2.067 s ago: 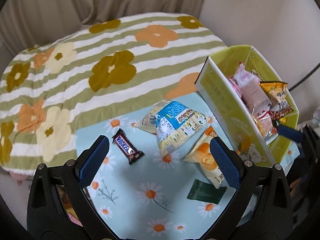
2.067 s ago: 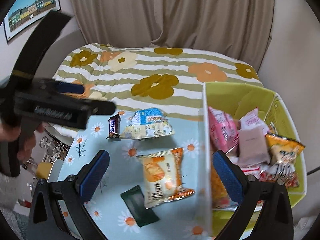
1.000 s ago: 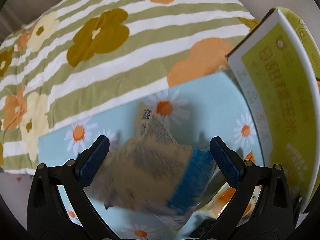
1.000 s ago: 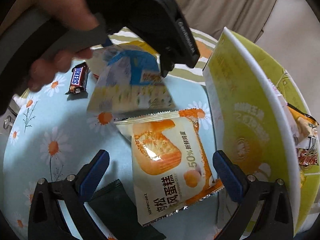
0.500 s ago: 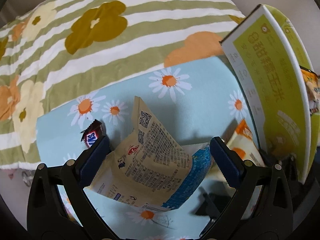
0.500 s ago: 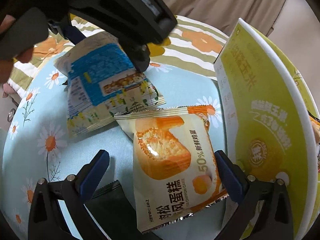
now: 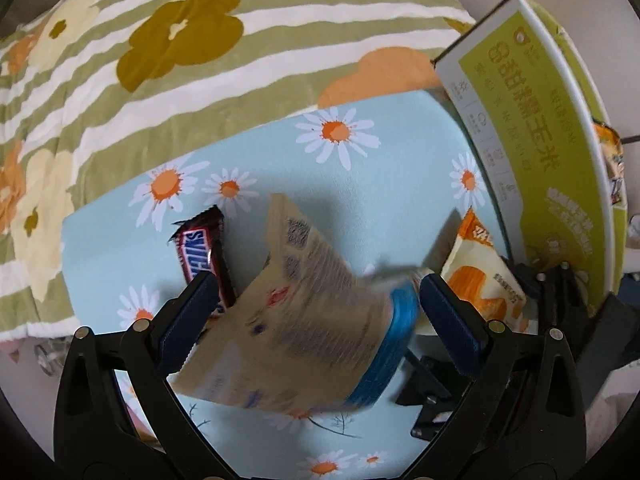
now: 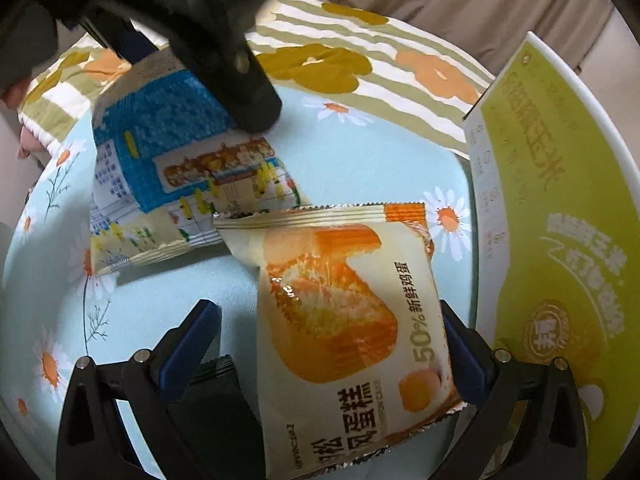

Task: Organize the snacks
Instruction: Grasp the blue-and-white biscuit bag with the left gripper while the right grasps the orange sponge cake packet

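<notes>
A blue-and-cream snack bag (image 7: 308, 332) sits between the wide-apart fingers of my left gripper (image 7: 316, 300), tilted up off the daisy cloth; whether the fingers grip it I cannot tell. It also shows in the right wrist view (image 8: 176, 184), under the left gripper's body (image 8: 192, 32). My right gripper (image 8: 328, 332) is open, low over an orange cake packet (image 8: 344, 320) that lies between its fingers. The packet's corner shows in the left wrist view (image 7: 480, 268). A Snickers bar (image 7: 204, 252) lies left of the blue bag.
A yellow-green box (image 7: 552, 152) holding snacks stands at the right, its wall close to the cake packet (image 8: 560, 240). A dark green sachet (image 8: 216, 408) lies by my right gripper's left finger. A striped flower blanket (image 7: 200, 48) lies beyond the light blue daisy cloth (image 7: 380, 184).
The blue bag has risen and tilted with the left gripper, now blurred by motion. My right gripper has moved lower and closer over the cake packet.
</notes>
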Demonstrator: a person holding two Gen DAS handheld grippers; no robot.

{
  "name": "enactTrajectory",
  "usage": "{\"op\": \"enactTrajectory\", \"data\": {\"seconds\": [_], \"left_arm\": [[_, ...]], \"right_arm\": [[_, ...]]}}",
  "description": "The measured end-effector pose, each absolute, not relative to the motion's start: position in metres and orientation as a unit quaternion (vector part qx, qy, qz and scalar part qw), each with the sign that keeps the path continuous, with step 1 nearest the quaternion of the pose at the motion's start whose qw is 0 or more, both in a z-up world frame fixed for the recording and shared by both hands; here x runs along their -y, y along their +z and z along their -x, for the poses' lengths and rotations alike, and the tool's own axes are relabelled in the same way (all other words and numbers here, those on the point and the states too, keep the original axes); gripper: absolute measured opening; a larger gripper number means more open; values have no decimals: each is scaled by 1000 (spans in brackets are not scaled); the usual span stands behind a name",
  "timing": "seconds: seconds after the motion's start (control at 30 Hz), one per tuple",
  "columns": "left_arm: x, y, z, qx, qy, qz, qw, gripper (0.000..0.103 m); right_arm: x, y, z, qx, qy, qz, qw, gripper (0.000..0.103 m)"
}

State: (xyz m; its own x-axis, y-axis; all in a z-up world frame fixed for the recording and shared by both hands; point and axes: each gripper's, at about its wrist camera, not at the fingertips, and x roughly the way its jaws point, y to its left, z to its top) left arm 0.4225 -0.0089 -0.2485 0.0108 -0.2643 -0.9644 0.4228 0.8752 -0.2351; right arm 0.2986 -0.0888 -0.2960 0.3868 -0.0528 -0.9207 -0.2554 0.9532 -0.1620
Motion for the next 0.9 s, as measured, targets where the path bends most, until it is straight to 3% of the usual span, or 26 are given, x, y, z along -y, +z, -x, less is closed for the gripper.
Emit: {"op": "enactTrajectory", "data": {"seconds": [0.47,0.63,0.77,0.87,0.9], "left_arm": [[-1,-250,-410,-672,-261,-85,688,100],[12,-259,-399,-666,-281,-128,679,100],[19,-258,-391,-646,-287,-154,690,100],[21,-256,-386,-635,-292,-165,696,91],[21,-256,-385,-636,-297,-161,694,81]], "right_arm": [[94,-303,-310,-552,82,131,819,99],[108,-298,-309,-553,95,96,822,77],[104,-296,-307,-549,97,93,825,73],[102,-295,-306,-547,94,94,826,70],[101,-294,-303,-546,93,94,827,68]]}}
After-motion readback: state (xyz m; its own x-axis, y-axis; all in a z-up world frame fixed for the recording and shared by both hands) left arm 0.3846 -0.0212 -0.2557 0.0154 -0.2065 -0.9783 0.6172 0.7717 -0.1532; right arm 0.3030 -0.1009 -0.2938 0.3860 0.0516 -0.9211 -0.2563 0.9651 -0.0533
